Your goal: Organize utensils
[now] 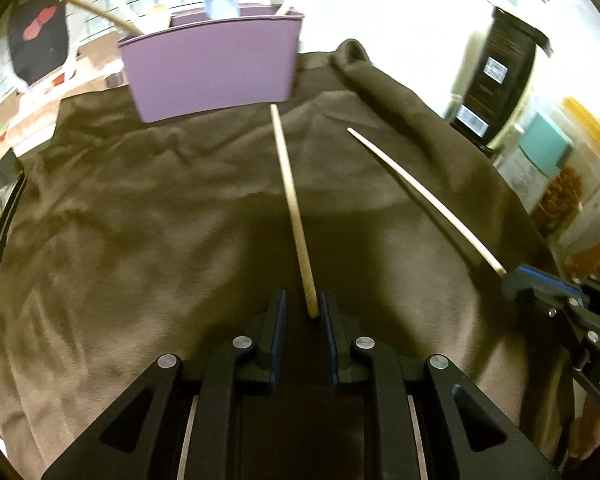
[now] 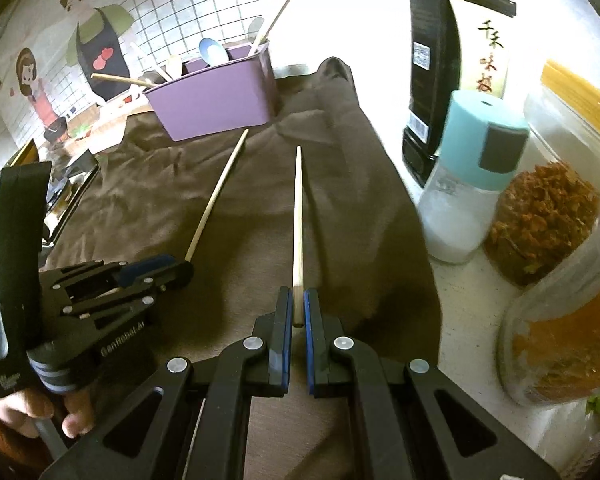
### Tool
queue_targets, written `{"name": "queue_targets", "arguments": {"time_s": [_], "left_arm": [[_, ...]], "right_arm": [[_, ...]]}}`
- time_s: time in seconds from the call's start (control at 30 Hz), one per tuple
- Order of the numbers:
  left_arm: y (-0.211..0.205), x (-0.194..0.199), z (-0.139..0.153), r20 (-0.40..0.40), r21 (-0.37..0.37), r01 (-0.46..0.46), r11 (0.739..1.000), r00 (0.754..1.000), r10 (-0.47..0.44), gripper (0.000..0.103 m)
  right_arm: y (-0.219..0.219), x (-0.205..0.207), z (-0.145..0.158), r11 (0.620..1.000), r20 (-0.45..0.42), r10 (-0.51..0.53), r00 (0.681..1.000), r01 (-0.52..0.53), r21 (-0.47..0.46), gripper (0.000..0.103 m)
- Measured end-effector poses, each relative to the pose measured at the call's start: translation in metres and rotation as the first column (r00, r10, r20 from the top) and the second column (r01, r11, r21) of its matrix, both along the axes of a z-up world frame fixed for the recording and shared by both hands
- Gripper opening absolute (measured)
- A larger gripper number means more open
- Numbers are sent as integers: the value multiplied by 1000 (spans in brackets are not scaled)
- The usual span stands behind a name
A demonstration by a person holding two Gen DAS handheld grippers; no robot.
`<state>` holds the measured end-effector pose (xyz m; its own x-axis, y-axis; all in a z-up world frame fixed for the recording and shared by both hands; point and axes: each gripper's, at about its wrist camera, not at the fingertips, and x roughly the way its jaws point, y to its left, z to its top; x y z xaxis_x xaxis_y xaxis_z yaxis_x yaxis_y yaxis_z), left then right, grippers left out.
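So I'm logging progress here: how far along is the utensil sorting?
Mostly done: spoons already stand in the purple holder. In hand: each gripper, left and right, grips one chopstick. Left: dropping both into the holder.

A white tiled wall (image 2: 172,12) with dark grid lines runs behind the counter, bearing a cartoon poster (image 2: 96,44) of two figures cooking. A crumpled brown cloth (image 2: 340,168) covers the middle of the pale countertop (image 2: 472,300). Bright glare washes out the far right corner.
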<state>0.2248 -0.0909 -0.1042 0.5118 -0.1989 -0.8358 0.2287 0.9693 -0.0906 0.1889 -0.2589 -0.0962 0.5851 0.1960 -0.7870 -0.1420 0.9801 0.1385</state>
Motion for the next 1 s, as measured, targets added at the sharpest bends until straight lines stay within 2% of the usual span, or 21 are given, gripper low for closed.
{"name": "queue_targets", "arguments": {"time_s": [0.4, 0.6, 0.67, 0.73, 0.8, 1.0], "left_arm": [[13, 2, 5, 25, -21, 1, 1000, 1000, 0, 18], [29, 7, 4, 14, 5, -25, 1000, 1000, 24, 18], [35, 7, 4, 3, -29, -25, 999, 1000, 25, 18], [38, 4, 6, -1, -104, -9, 995, 1000, 9, 19], [33, 1, 9, 3, -135, 20, 991, 1000, -19, 19], [5, 1, 0, 4, -63, 59, 996, 998, -59, 22]], "right_arm": [[17, 7, -2, 999, -13, 27, 1000, -27, -21, 5], [16, 8, -4, 1000, -19, 19, 1000, -20, -15, 5], [15, 8, -4, 1000, -21, 16, 1000, -16, -13, 5], [14, 8, -5, 1000, -25, 13, 1000, -13, -11, 5], [14, 9, -5, 1000, -27, 10, 1000, -10, -12, 5], [16, 10, -4, 1000, -27, 15, 1000, -16, -23, 5]]}}
